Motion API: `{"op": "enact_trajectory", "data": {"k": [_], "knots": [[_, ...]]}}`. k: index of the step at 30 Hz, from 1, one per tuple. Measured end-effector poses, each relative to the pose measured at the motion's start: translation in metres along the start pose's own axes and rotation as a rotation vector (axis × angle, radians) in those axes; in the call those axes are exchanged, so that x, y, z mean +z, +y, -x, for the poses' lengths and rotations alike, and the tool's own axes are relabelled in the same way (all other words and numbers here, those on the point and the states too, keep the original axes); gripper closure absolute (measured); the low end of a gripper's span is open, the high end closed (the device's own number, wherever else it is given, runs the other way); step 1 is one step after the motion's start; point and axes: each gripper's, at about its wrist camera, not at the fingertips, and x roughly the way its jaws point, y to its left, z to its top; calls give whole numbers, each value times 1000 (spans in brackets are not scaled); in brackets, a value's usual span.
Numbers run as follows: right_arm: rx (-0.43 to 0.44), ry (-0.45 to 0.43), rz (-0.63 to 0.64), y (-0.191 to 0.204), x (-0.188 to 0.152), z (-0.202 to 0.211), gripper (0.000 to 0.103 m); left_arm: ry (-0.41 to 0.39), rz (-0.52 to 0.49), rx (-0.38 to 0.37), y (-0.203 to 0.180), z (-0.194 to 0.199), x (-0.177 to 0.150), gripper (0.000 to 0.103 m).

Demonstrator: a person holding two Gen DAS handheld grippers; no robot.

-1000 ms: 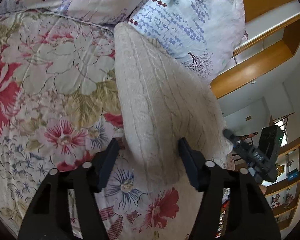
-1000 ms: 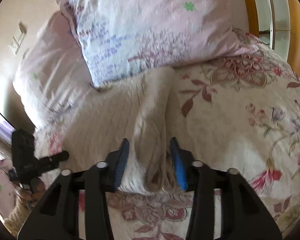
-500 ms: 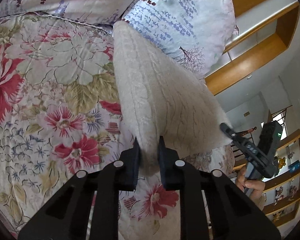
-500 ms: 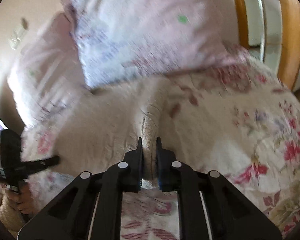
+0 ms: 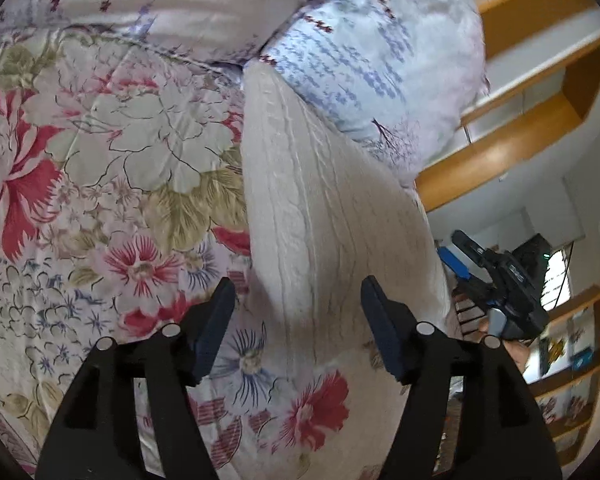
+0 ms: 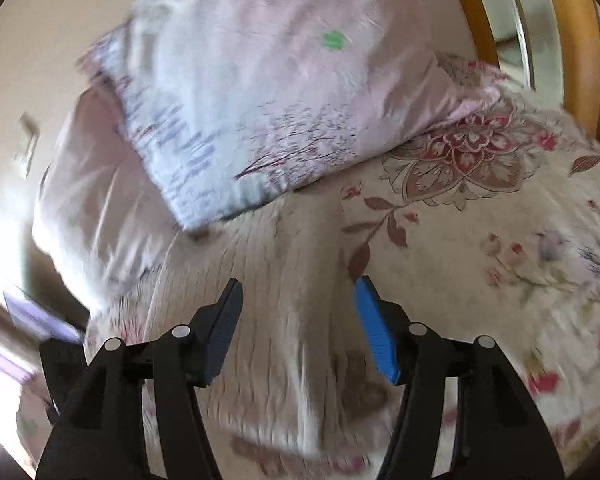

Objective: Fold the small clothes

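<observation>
Cream knit garment released on the floral bed.
Your left claw and right claw, pinching its edge a moment ago, are both opening, pads clear: this fold looks laid.

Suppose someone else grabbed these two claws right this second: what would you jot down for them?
Left claw: jaws opening, nothing gripped; the cream knitted garment lies under and between them.
Right claw: jaws opening too, pads clear of the knit.
Where things are: the garment lies on the floral bedspread, its far end against the pillow.
Done: it looks folded lengthwise into a long narrow strip, though the right view is blurred.
Left: probably fold it across its length into a compact bundle, then smooth it.
</observation>
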Motion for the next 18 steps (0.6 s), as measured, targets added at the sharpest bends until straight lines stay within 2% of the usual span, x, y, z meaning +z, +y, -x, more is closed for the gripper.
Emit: {"op": "enact_trajectory", "data": {"k": [2, 5, 6, 7, 10, 12, 15, 18], "knots": [[5, 25, -51, -5, 10, -19, 44, 8, 22, 2, 3, -3, 1, 37], [-5, 51, -85, -8, 14, -39, 61, 19, 22, 13, 0, -13, 1, 37], [-5, 56, -87, -7, 13, -44, 81, 22, 17, 15, -1, -15, 1, 37], [0, 51, -77, -5, 13, -47, 92, 26, 13, 17, -1, -17, 1, 37], [-12, -36, -11, 4, 11, -35, 94, 29, 0, 20, -3, -21, 0, 37], [-44, -62, 9, 3, 13, -32, 94, 26, -11, 33, -5, -22, 1, 37], [-139, -17, 21, -6, 12, -47, 95, 29, -17, 43, -6, -26, 2, 37], [-197, 31, 23, -12, 7, -64, 95, 26, -31, 53, -7, -28, 2, 37]]}}
